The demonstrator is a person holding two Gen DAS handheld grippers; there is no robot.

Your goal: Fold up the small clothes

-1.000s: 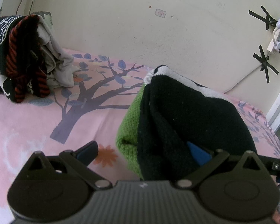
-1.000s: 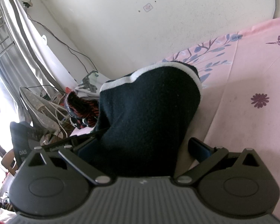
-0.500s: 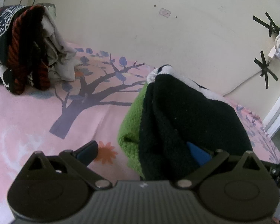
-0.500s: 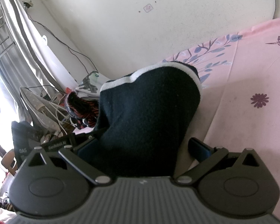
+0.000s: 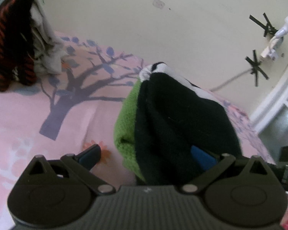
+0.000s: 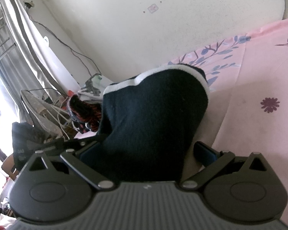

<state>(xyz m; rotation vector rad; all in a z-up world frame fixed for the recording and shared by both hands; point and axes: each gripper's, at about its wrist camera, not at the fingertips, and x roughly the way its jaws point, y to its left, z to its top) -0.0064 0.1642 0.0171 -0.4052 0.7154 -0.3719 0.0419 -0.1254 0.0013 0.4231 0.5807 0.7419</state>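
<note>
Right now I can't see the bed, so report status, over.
Left gripper and right gripper open, black garment bunched between both. Green layer showing underneath, on pink sheet. Clothes pile far left, clear of it.

The left view is blurred. The garment [image 5: 178, 118] hides part of the left gripper's [image 5: 146, 155] right finger [image 5: 201, 157]. In the right view it covers the right gripper's [image 6: 146, 151] left finger [image 6: 88, 151]. The clothes pile [image 5: 15, 49] is cut by the edge.
</note>
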